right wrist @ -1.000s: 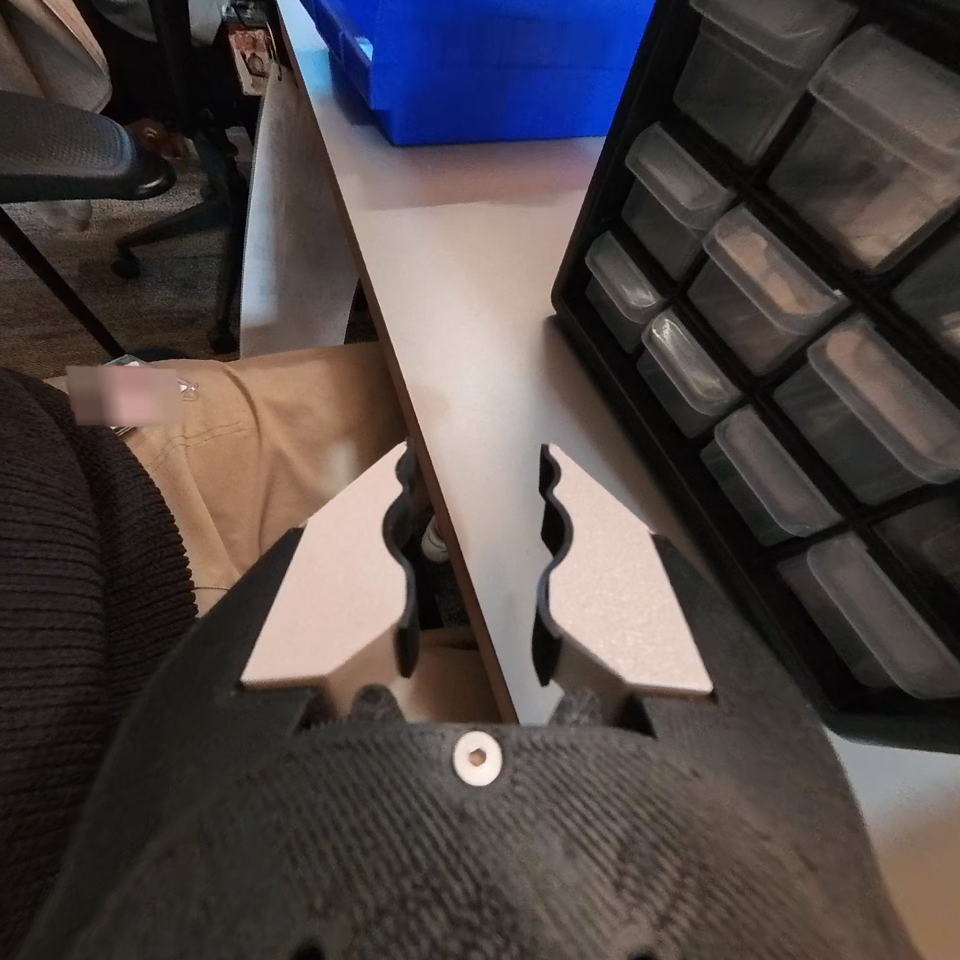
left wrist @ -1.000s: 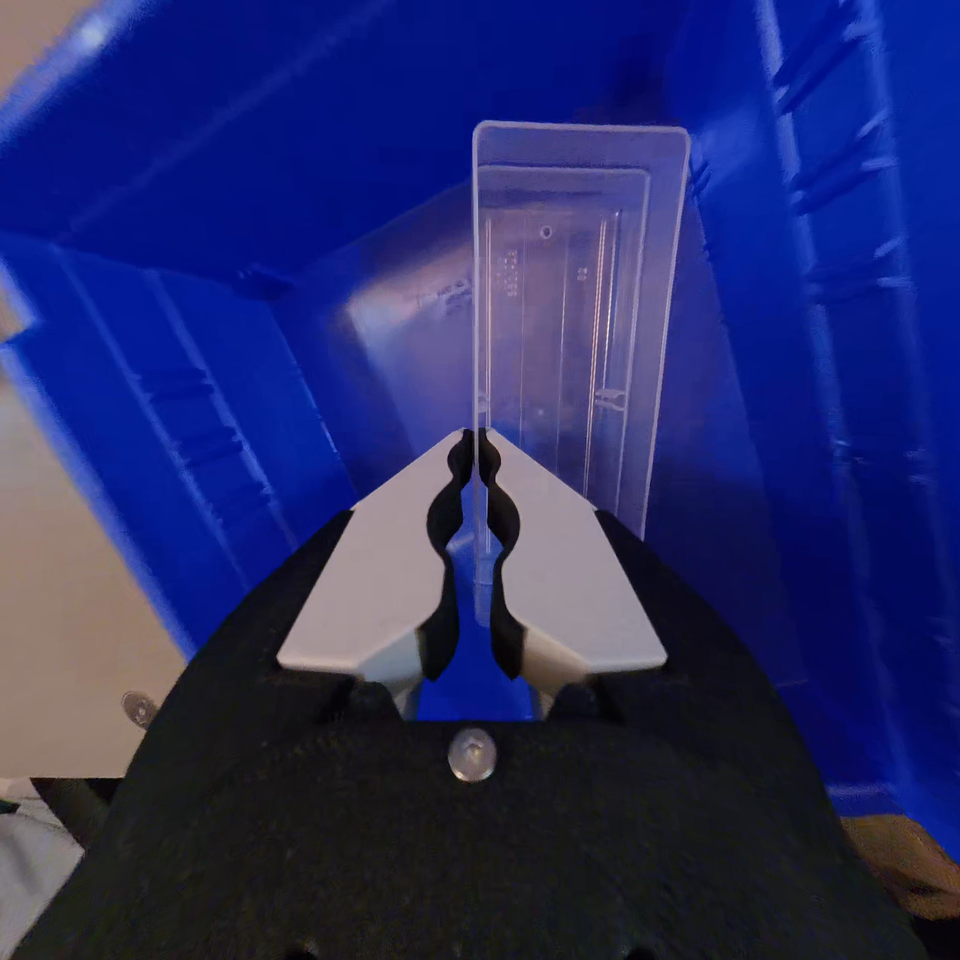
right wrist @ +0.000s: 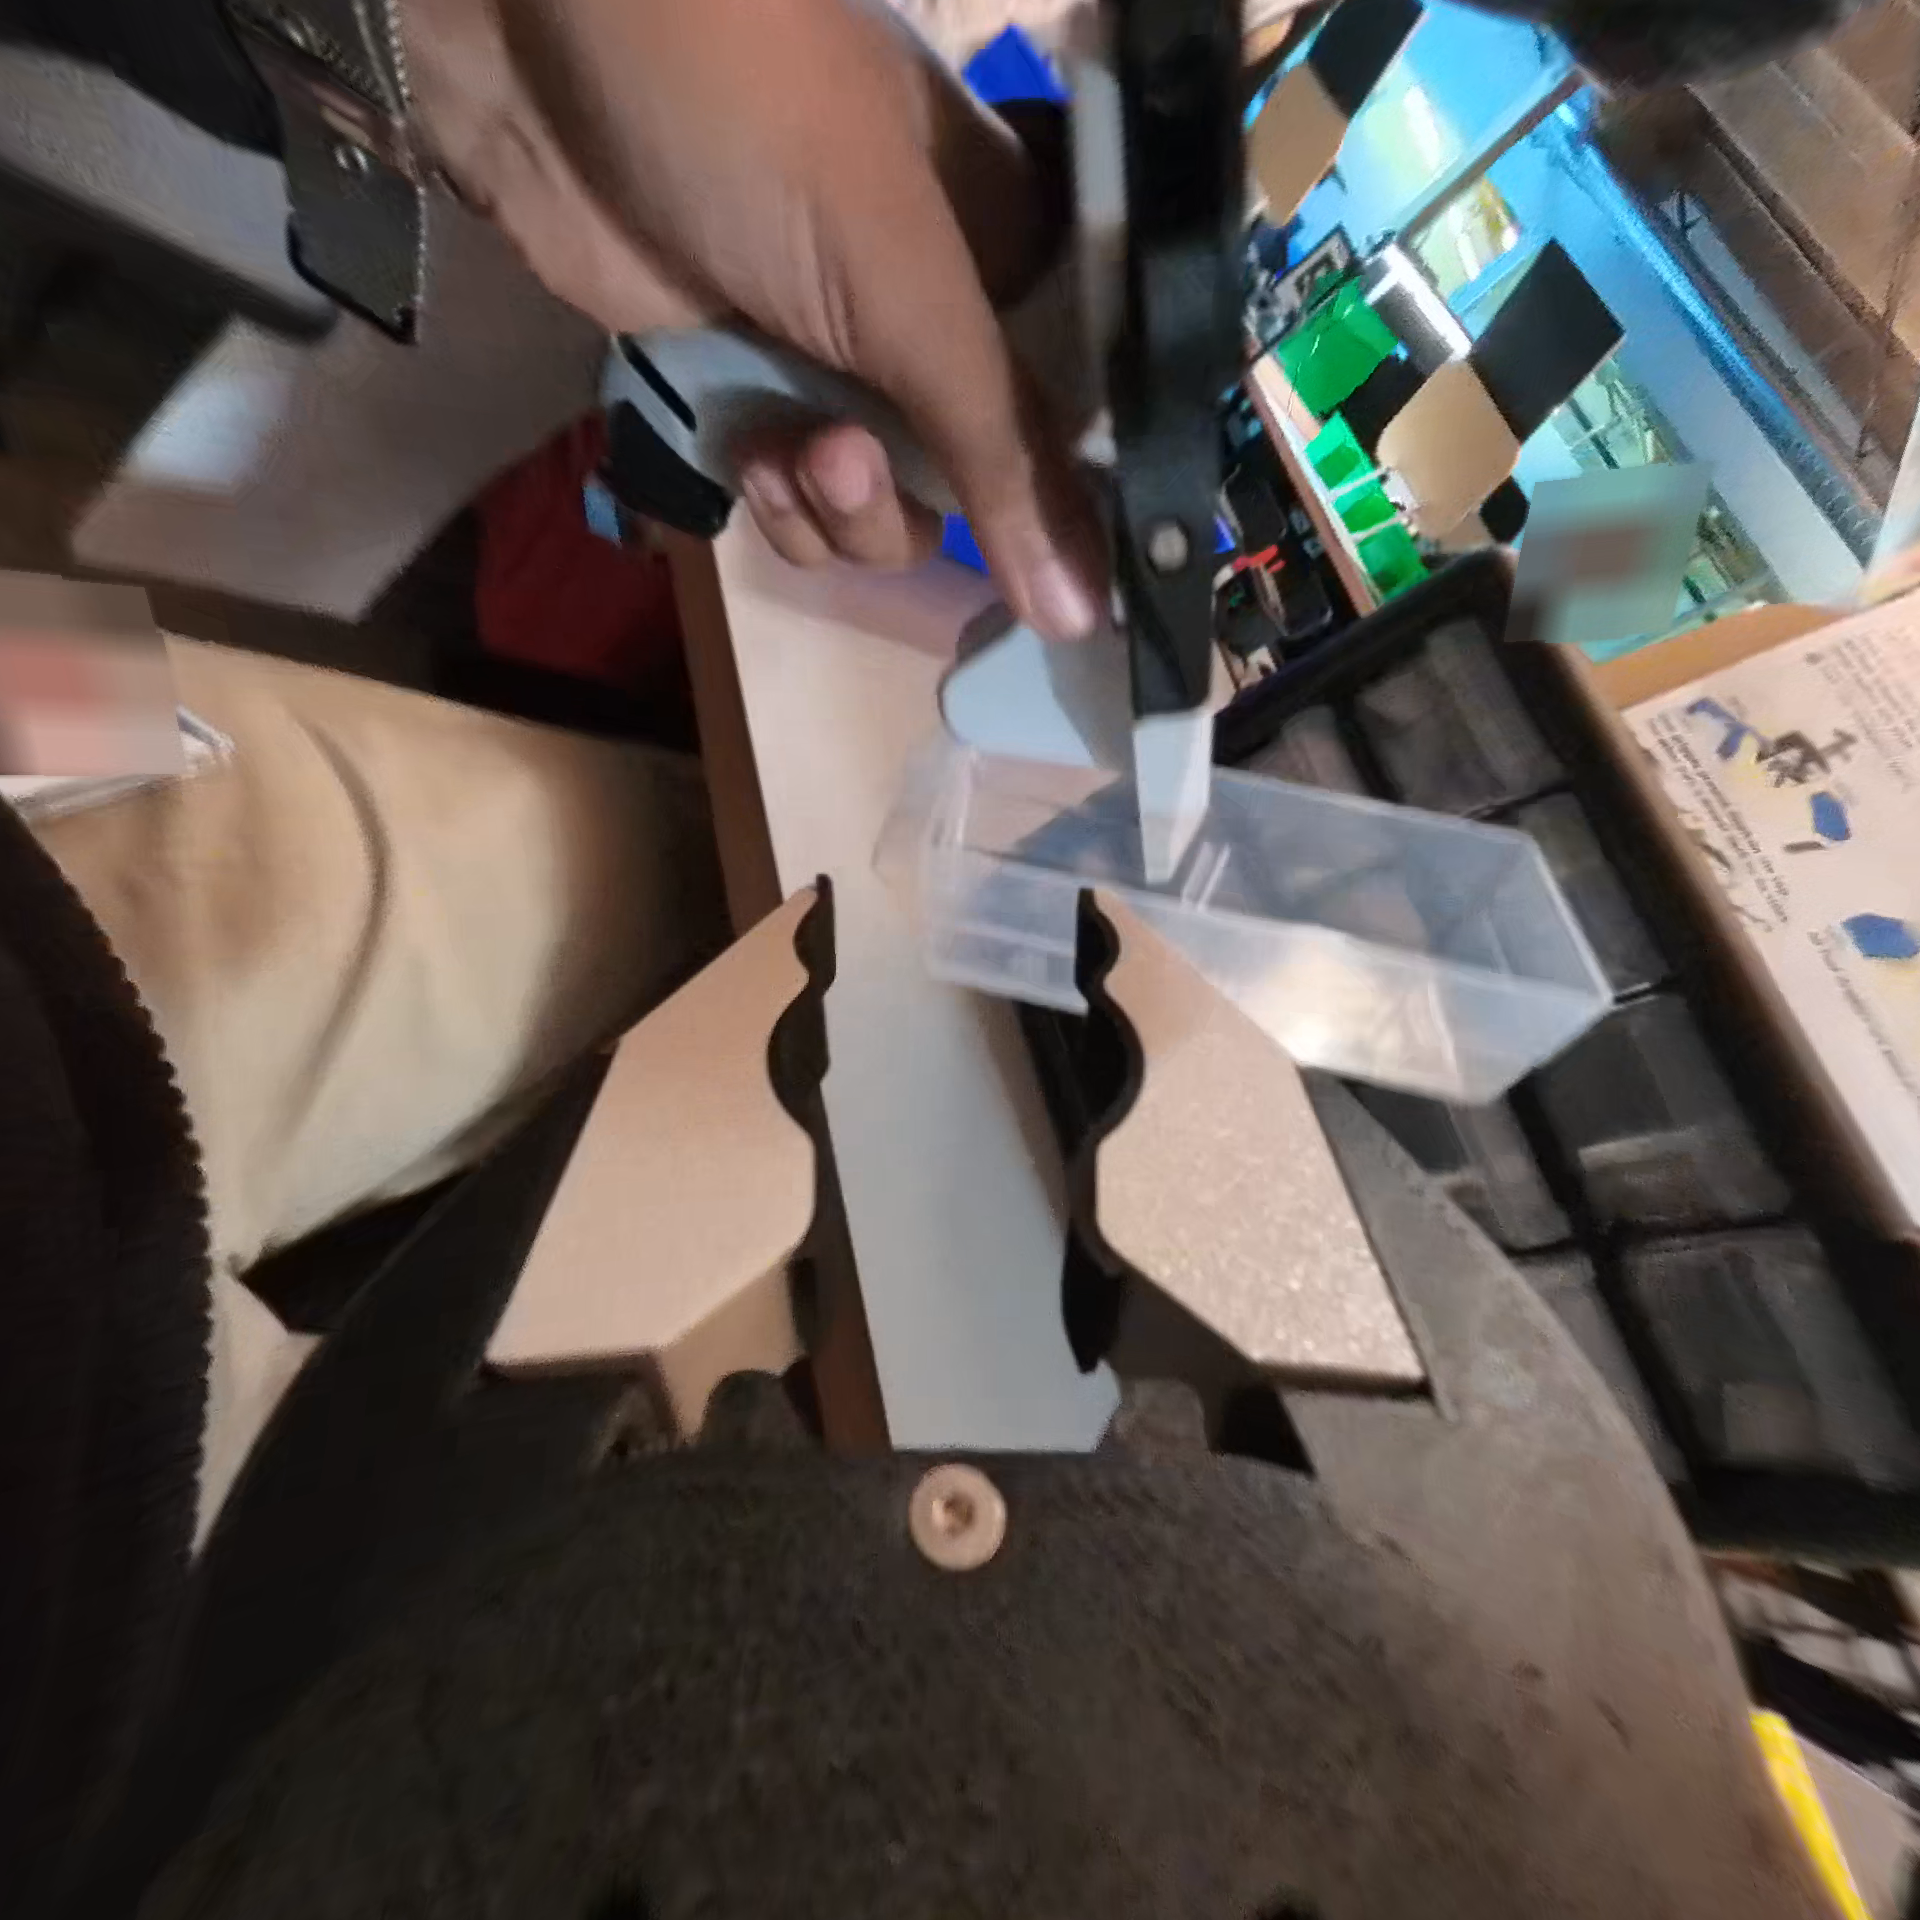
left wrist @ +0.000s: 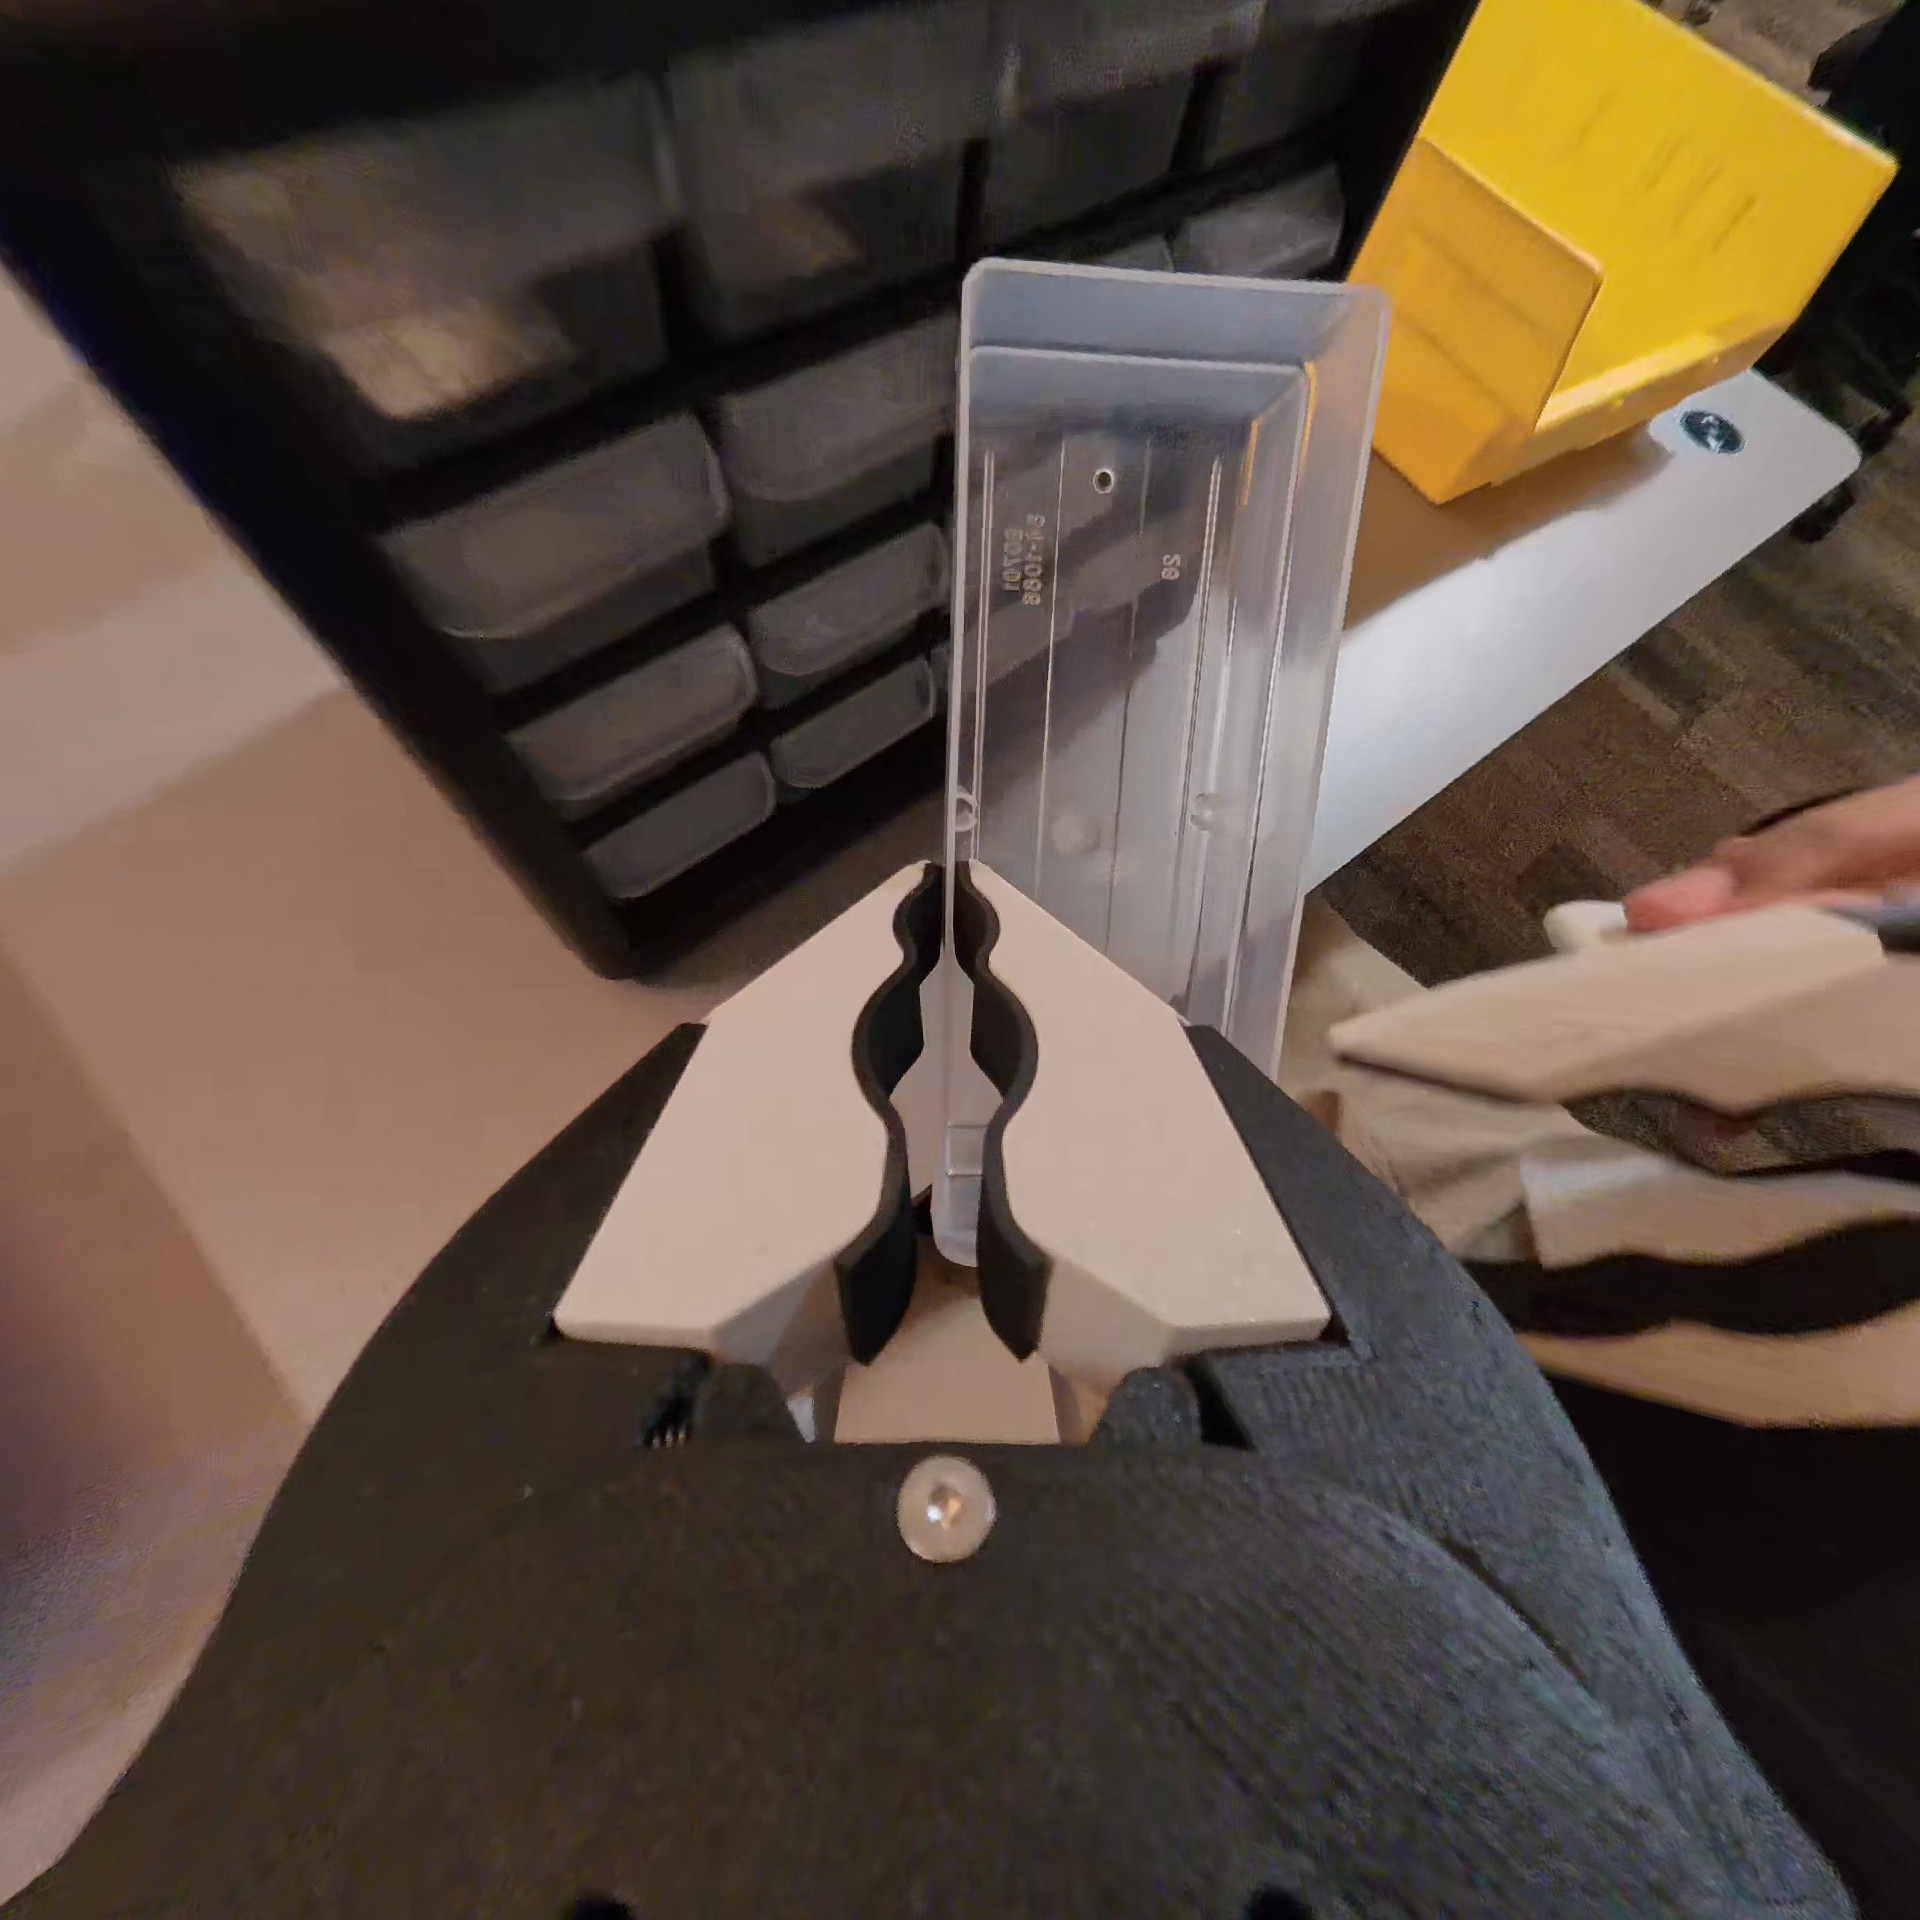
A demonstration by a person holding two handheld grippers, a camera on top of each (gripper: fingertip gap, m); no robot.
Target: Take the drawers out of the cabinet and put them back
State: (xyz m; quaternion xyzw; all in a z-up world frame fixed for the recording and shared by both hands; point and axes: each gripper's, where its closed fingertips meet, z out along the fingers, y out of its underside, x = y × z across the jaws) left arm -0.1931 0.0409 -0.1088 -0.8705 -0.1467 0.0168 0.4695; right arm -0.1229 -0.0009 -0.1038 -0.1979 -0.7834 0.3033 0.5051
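Note:
My left gripper (left wrist: 951, 883) is shut on the side wall of a clear plastic drawer (left wrist: 1143, 644) and holds it in the air in front of the black cabinet (left wrist: 312, 499). The cabinet holds several clear drawers (left wrist: 561, 551) in rows. In the right wrist view the same drawer (right wrist: 1299, 935) hangs beside the cabinet (right wrist: 1621, 1101), pinched by the left gripper (right wrist: 1169, 831) in a hand (right wrist: 790, 208). My right gripper (right wrist: 956, 904) is open and empty, just left of and below the drawer, over the table edge (right wrist: 935, 1195). It shows blurred at the right of the left wrist view (left wrist: 1621, 1008).
A yellow bin (left wrist: 1558, 239) stands on the table (left wrist: 156, 831) right of the cabinet. A sheet with blue marks (right wrist: 1808, 831) lies on top of the cabinet. The person's lap (right wrist: 312, 935) is left of the table edge. Green bins (right wrist: 1340, 343) stand far behind.
My left gripper carried the clear drawer out of the blue bin and over to the front of the cabinet. My right gripper rose and turned toward the drawer, still open.

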